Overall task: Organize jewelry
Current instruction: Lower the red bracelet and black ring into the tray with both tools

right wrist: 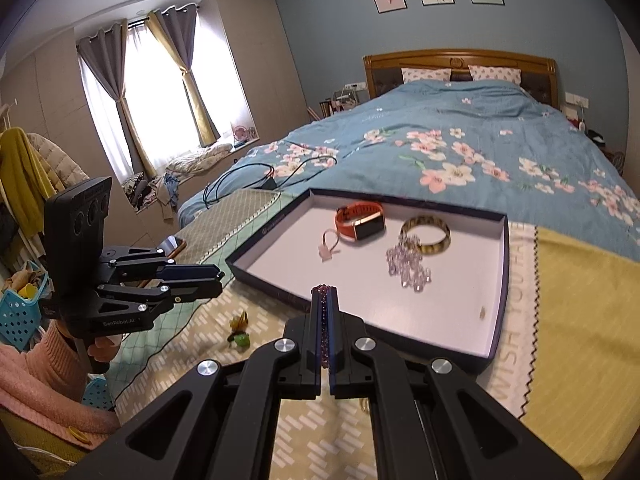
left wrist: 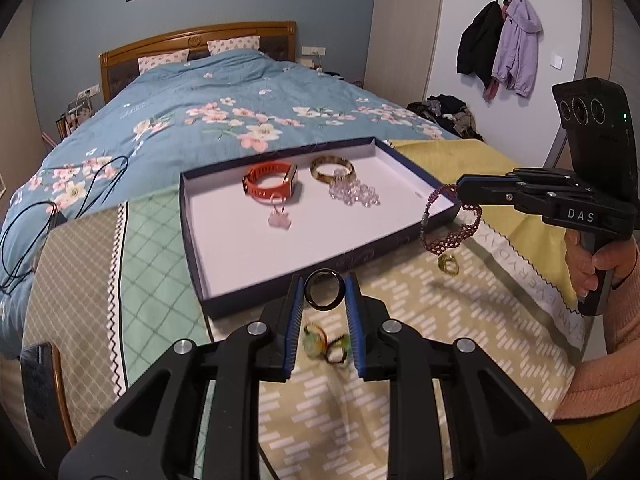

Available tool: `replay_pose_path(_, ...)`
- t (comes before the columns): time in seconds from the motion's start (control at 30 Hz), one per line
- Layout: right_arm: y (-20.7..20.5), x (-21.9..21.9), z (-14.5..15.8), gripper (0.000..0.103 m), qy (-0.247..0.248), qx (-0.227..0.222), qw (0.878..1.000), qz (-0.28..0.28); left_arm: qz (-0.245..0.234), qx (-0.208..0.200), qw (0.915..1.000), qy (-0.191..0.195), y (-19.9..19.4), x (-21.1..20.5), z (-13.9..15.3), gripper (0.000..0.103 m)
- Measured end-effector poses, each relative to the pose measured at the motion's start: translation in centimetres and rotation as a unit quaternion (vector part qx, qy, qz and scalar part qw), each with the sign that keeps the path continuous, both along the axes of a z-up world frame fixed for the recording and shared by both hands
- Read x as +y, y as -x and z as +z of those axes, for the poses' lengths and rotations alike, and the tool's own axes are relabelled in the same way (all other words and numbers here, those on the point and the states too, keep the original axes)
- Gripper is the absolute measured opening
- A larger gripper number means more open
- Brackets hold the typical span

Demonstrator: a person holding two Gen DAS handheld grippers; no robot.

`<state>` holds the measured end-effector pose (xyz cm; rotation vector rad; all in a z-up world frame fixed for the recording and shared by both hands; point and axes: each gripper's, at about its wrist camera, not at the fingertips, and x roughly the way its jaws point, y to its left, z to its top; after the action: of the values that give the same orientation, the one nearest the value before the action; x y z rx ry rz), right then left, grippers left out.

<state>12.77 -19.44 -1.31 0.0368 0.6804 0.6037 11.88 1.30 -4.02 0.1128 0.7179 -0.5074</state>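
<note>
My left gripper (left wrist: 324,290) is shut on a black ring (left wrist: 323,291), held just above the near edge of the dark shallow box (left wrist: 280,292). My right gripper (right wrist: 325,294) is shut on a purple beaded bracelet (left wrist: 452,224), which hangs by the box's right corner; in the right wrist view the bracelet (right wrist: 324,320) sits between the shut fingers. Inside the box lie an orange watch (left wrist: 270,184), a gold bangle (left wrist: 332,168), a clear bead bracelet (left wrist: 354,194) and a pink charm (left wrist: 279,218). A gold ring (left wrist: 448,265) and a green-and-orange piece (left wrist: 326,344) lie on the cloth.
The box rests on patterned cloths (left wrist: 420,360) at the foot of a bed with a blue floral quilt (left wrist: 200,112). Black cables (left wrist: 60,200) lie on the quilt at the left. A phone (left wrist: 38,376) lies at the cloth's left edge.
</note>
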Motion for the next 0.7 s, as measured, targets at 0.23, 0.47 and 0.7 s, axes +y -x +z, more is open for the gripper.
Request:
replay_pose_path(0.23,-1.2,0.0,0.9,0.001,0.001,-0.014,1.000,-0.004,0.001,-0.014,0.9999,-0.005,-1.5,-0.9,0.7,0.021)
replay_pose_path(0.47,-2.7,0.0,1.1,0.001,-0.007,-0.012,1.000,-0.008,0.004,-0.018,0.9998,-0.008,-2.7,-1.6,1.0,0.021)
replay_pose_path(0.7,-4.2,0.1,0.6,0.001,-0.010,-0.003,1.000,-0.017,0.008,-0.010,0.9998,-0.015,-5.0,-2.2,0.4,0.021)
